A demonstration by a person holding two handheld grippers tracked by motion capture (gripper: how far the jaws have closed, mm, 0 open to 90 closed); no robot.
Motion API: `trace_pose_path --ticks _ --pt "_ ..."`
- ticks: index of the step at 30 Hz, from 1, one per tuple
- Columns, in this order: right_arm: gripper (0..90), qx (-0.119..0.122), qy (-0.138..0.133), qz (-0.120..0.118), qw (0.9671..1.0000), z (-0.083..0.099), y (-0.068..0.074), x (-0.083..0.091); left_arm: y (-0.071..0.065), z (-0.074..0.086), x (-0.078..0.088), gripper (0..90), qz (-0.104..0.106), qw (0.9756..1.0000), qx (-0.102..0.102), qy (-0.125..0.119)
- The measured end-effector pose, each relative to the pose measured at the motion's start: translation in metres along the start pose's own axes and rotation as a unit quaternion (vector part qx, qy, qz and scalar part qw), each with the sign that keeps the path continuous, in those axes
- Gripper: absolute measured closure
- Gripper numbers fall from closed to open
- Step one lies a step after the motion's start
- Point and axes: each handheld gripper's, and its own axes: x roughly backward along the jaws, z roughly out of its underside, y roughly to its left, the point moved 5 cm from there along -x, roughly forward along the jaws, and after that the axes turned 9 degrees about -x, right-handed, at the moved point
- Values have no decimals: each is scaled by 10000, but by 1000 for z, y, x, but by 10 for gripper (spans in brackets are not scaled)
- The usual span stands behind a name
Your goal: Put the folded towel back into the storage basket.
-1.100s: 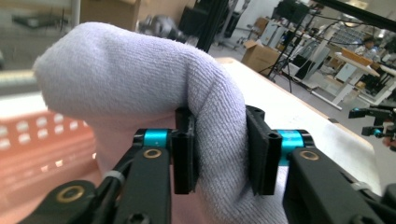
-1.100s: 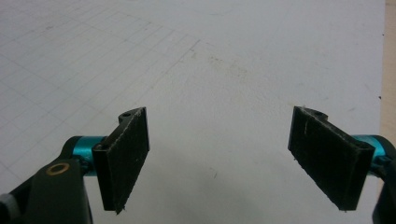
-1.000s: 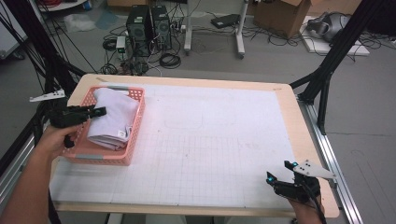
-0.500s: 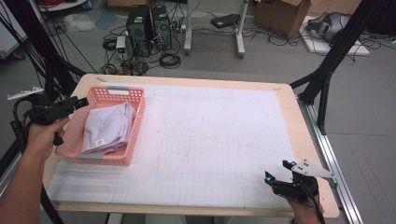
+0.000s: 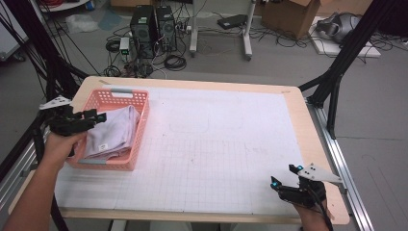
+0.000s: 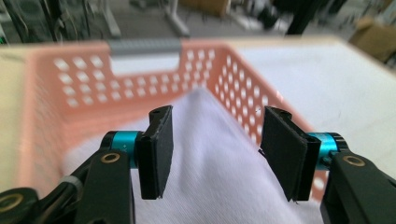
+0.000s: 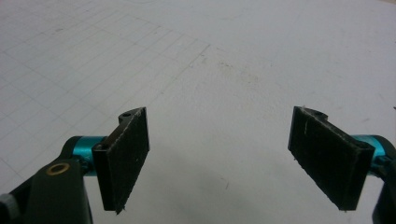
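A pink plastic basket (image 5: 142,120) stands at the table's left side with a pale folded cloth (image 5: 113,134) inside it. My left gripper (image 5: 96,117) reaches over the basket's left rim, and its jaws have just been closing. In the left gripper view it (image 6: 217,114) stands open just above the cloth (image 6: 215,182), whose ridge runs under the gap; the pads do not press on it. The basket's far wall (image 6: 70,93) and its grey handle rise beyond. My right gripper (image 5: 283,175) rests open near the front right corner, over bare gridded mat (image 7: 219,56) with nothing between its fingers.
A white gridded mat (image 5: 216,144) covers most of the wooden table (image 5: 308,125). Black frame struts (image 5: 337,77) stand at the right and left edges. Computer towers (image 5: 151,26), cables and a cardboard box (image 5: 288,17) sit on the floor behind.
My left gripper drew back leftward off the basket, then came back right over its rim. The cloth, bunched a second ago, now lies flatter. The right gripper stayed put.
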Motion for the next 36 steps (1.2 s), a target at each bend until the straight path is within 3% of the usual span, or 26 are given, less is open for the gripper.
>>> trace_pose_path --ticks 3,7,13,19,21,23,25,28,31,36 --pt "194 30 1 -25 10000 -2 3 -2 -7 7 -18 420 93 9989 -30 457" --pt "194 29 -12 -29 10000 -3 4 -2 -16 18 -40 407 168 9941 -222 1045" --pt "194 45 0 -10 10000 -2 3 -2 -19 22 -46 404 183 9915 -312 1251" --pt "194 53 -20 -36 10000 -4 6 -3 -24 26 -50 406 271 9866 -509 1529" --pt "194 38 -10 -39 10000 -3 7 -3 -23 25 -49 405 249 9878 -472 1465" --pt "194 55 -18 -39 10000 -4 6 -3 -21 21 -46 397 139 9906 -426 1292" --pt "194 62 -35 -43 10000 -5 6 -2 -19 15 -39 373 54 9953 -283 925" --pt "194 63 -76 -50 9999 -6 6 -1 -16 5 -28 353 -65 9990 -184 396" --pt "194 33 -82 -61 9999 -6 6 -1 -15 -4 -16 321 -195 9997 -95 -77" --pt "194 -6 -108 -76 9999 -6 5 -2 -23 -15 -2 241 -223 9968 -15 -768"
